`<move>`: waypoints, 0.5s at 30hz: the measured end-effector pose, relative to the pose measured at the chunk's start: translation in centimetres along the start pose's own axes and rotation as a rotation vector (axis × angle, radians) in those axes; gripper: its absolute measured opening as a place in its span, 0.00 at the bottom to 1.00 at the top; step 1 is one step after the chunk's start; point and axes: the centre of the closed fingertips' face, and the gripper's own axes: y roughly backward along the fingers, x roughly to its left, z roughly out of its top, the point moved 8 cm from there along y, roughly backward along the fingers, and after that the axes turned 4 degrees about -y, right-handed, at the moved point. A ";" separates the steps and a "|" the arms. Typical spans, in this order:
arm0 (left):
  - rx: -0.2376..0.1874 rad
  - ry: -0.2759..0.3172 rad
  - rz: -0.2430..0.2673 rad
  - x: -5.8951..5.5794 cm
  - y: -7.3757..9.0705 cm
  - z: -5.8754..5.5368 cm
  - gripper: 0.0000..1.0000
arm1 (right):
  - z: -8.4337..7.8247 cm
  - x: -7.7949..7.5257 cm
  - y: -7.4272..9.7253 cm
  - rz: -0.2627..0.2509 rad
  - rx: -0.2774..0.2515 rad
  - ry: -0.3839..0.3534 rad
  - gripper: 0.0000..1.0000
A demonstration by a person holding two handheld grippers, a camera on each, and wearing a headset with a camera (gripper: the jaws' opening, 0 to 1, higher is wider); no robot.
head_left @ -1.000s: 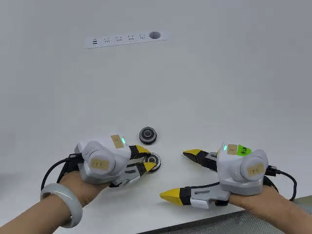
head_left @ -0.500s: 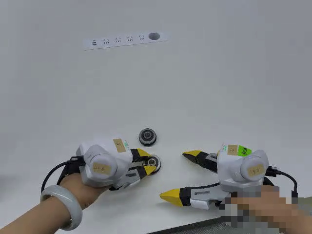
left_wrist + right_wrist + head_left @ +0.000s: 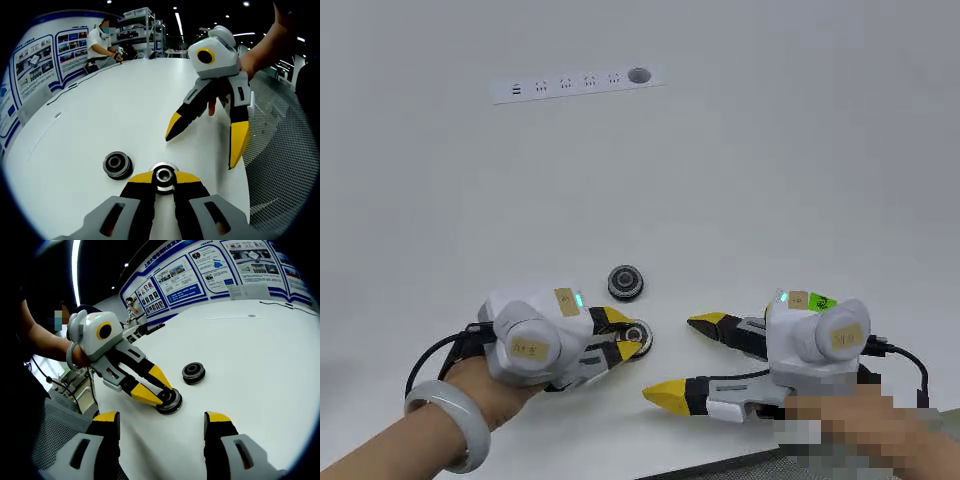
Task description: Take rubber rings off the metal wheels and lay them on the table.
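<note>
I have the left gripper (image 3: 623,331) closed on the near wheel (image 3: 640,336), which sits on the table (image 3: 770,180) pinched between the yellow tips. The right gripper (image 3: 685,358) hangs just to the right of that wheel, jaws spread wide with nothing in them. A second wheel (image 3: 625,282) lies just beyond the clamped one, not touching it. From the right gripper view, a dark rubber ring (image 3: 169,410) looks to be on the clamped wheel, so I judge that peeling it off is the step in hand. To do it well, I would make sure the left tips bear on metal rather than rubber, leaving the ring free to slide. Then I would bring one right tip in low on the wheel's open side, catch the ring's edge and roll it off sideways. Too hard a pull could twist the wheel out of the left jaws.
</note>
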 end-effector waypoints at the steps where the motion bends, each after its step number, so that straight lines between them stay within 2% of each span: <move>1: 0.000 -0.001 0.000 0.0 0.0 0.0 0.13 | 0.1 0.0 -0.1 0.003 -0.004 -0.013 0.68; 5: -0.001 -0.002 0.000 0.0 0.0 0.0 0.13 | 0.4 -0.2 -0.2 0.008 -0.010 -0.058 0.63; 15: -0.006 -0.006 0.000 0.0 0.1 -0.1 0.13 | 1.1 -0.8 -0.6 0.013 -0.062 -0.236 0.57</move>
